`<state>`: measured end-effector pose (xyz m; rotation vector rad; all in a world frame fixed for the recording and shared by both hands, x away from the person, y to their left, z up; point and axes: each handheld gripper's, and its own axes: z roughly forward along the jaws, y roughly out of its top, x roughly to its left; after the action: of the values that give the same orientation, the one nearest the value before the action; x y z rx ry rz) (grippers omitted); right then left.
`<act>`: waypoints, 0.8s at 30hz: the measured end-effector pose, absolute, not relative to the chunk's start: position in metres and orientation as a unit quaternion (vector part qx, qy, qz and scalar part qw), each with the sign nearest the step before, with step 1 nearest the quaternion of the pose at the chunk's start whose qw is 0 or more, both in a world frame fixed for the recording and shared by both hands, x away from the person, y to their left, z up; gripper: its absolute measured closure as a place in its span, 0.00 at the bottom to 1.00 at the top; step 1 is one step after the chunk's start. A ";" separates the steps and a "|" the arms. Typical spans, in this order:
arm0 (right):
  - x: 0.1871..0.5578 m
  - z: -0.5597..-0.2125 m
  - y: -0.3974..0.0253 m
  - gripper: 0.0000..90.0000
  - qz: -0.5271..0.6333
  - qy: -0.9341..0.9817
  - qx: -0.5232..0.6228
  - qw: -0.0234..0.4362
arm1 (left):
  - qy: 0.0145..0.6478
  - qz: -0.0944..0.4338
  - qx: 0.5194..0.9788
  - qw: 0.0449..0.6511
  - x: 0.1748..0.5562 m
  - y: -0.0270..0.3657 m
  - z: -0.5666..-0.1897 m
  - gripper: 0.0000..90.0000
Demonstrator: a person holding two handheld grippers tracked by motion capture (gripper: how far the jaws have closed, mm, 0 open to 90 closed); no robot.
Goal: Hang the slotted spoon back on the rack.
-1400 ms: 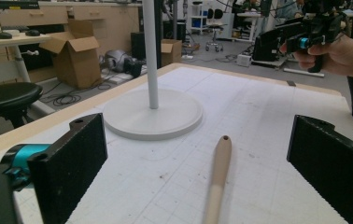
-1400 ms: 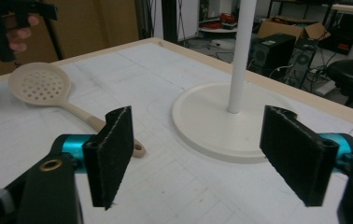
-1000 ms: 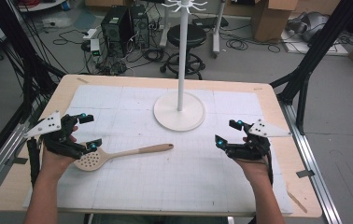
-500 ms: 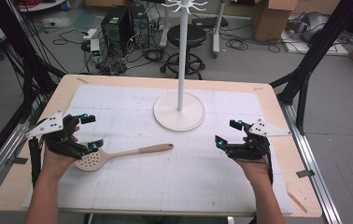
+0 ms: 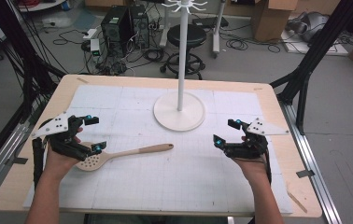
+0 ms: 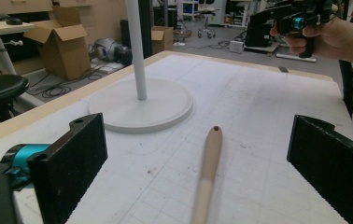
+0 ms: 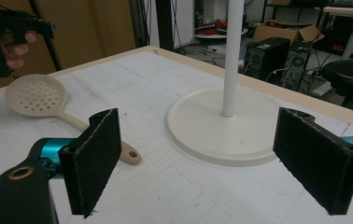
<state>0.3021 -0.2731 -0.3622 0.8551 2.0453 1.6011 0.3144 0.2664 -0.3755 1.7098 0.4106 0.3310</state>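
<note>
Left gripper (image 5: 94,134): jaws spread wide, hovering over the spoon's perforated bowl
Slotted spoon (image 5: 118,155): flat on the white mat (image 5: 165,186), handle pointing right
Stand (image 5: 179,111): upright, behind the spoon
Right gripper (image 5: 224,132): jaws spread, empty, well apart from the spoon

A pale wooden table (image 5: 277,100) is covered over most of its top by a white gridded mat (image 5: 165,186). On the mat, a white pole stand with a round base (image 5: 179,112) is set toward the far middle, and a beige slotted wooden spoon (image 5: 118,155) is laid flat nearer the left.
</note>
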 end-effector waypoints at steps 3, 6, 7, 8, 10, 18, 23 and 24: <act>0.302 -0.363 -0.272 0.17 0.572 0.735 0.306 0.200 | 0.182 0.146 0.748 0.622 0.315 0.267 -0.374 0.06; 0.303 -0.365 -0.272 0.17 0.565 0.740 0.307 0.197 | 0.187 0.145 0.749 0.619 0.314 0.266 -0.373 0.06; 0.303 -0.365 -0.272 0.17 0.567 0.739 0.306 0.198 | 0.190 0.143 0.752 0.615 0.314 0.265 -0.373 0.06; 0.303 -0.364 -0.272 0.17 0.569 0.738 0.304 0.200 | 0.190 0.142 0.754 0.612 0.314 0.264 -0.373 0.06; 0.302 -0.363 -0.272 0.17 0.569 0.737 0.305 0.200 | 0.191 0.138 0.761 0.605 0.315 0.259 -0.372 0.06; 0.303 -0.364 -0.271 0.17 0.573 0.736 0.303 0.194 | 0.186 0.122 0.797 0.562 0.327 0.223 -0.368 0.06; 0.302 -0.361 -0.271 0.17 0.579 0.733 0.300 0.192 | 0.171 0.106 0.824 0.530 0.337 0.197 -0.369 0.06; 0.302 -0.361 -0.271 0.17 0.579 0.733 0.301 0.193 | 0.169 0.103 0.827 0.526 0.339 0.192 -0.370 0.06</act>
<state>0.3021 -0.2715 -0.3613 0.8454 2.0556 1.6239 0.3386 0.1923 -0.3696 1.9782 0.4049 0.2471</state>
